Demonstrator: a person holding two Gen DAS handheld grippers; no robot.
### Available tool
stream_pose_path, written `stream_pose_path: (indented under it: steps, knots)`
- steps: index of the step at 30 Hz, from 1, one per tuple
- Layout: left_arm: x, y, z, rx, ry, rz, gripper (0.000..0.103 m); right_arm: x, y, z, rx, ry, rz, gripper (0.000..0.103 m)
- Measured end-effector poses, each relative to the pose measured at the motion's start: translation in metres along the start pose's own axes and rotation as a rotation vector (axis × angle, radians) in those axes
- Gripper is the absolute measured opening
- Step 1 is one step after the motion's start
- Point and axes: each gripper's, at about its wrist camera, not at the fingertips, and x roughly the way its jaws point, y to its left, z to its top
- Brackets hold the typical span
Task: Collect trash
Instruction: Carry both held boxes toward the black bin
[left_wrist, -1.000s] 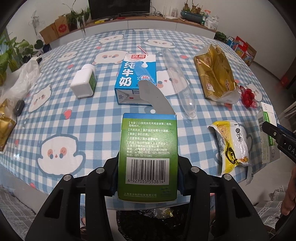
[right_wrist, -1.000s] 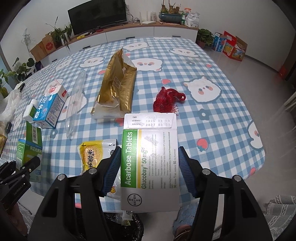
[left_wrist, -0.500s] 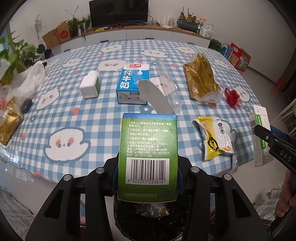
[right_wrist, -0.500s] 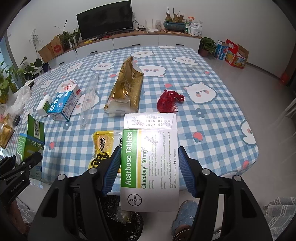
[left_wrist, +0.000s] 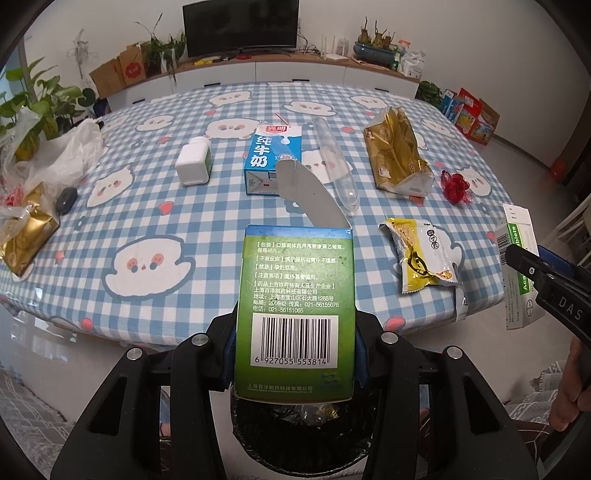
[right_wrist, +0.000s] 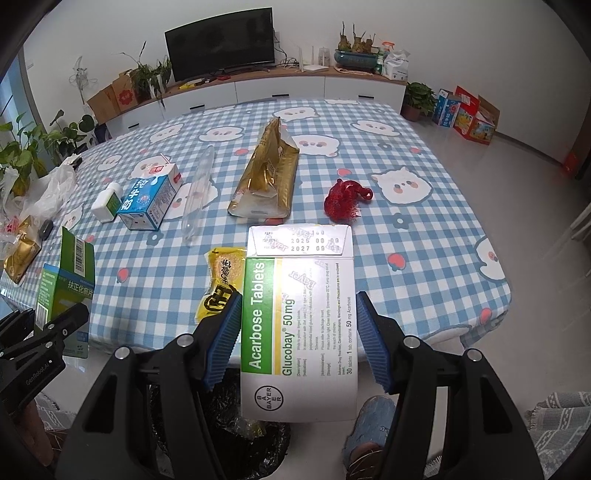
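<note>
My left gripper (left_wrist: 295, 354) is shut on a green medicine box (left_wrist: 295, 306) with a barcode, its grey flap open, held above a black-lined trash bin (left_wrist: 303, 435). My right gripper (right_wrist: 297, 339) is shut on a white and green Acarbose tablet box (right_wrist: 299, 332), held over the same bin (right_wrist: 221, 435). Both are off the near edge of the checked table (left_wrist: 147, 221). Each view shows the other gripper at its side. On the table lie a yellow snack packet (left_wrist: 421, 258), a blue milk carton (left_wrist: 271, 158), a white bottle (left_wrist: 194, 166), a gold bag (left_wrist: 397, 155), a clear tube (left_wrist: 334, 162) and red netting (left_wrist: 456, 186).
At the table's left edge lie a white plastic bag (left_wrist: 66, 155), a small gold packet (left_wrist: 26, 236) and a dark grey object (left_wrist: 66, 199). A person's foot in a blue shoe (right_wrist: 369, 424) stands beside the bin. A TV cabinet and plants line the far wall.
Both grippers have pulled back from the table with their boxes, so the table looks farther away and more of the bin shows below.
</note>
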Motion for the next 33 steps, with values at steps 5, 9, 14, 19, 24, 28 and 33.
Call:
stream_pose_path:
  steps: [5, 9, 14, 19, 24, 28, 33]
  knots:
    - [-0.003, 0.001, -0.010, 0.002, 0.007, 0.006, 0.046, -0.006, 0.004, -0.007, -0.006, -0.004, 0.006, 0.058]
    - [-0.003, 0.002, -0.024, -0.003, 0.023, -0.002, 0.046, -0.007, 0.003, -0.019, -0.006, 0.005, 0.004, 0.058]
    - [0.001, -0.001, -0.042, 0.006, 0.043, 0.008, 0.046, -0.010, 0.000, -0.032, -0.003, 0.010, 0.004, 0.058]
    - [0.006, -0.001, -0.060, 0.000, 0.063, 0.012, 0.046, -0.010, -0.003, -0.052, 0.002, 0.025, 0.002, 0.058]
    - [0.008, -0.002, -0.075, 0.002, 0.076, 0.016, 0.046, -0.010, -0.003, -0.074, -0.001, 0.041, -0.002, 0.058]
    - [0.011, -0.003, -0.085, 0.004, 0.080, 0.025, 0.046, -0.003, -0.003, -0.092, -0.002, 0.066, -0.006, 0.058]
    - [0.026, -0.002, -0.099, 0.006, 0.107, 0.041, 0.046, 0.010, -0.006, -0.110, 0.015, 0.109, -0.035, 0.058]
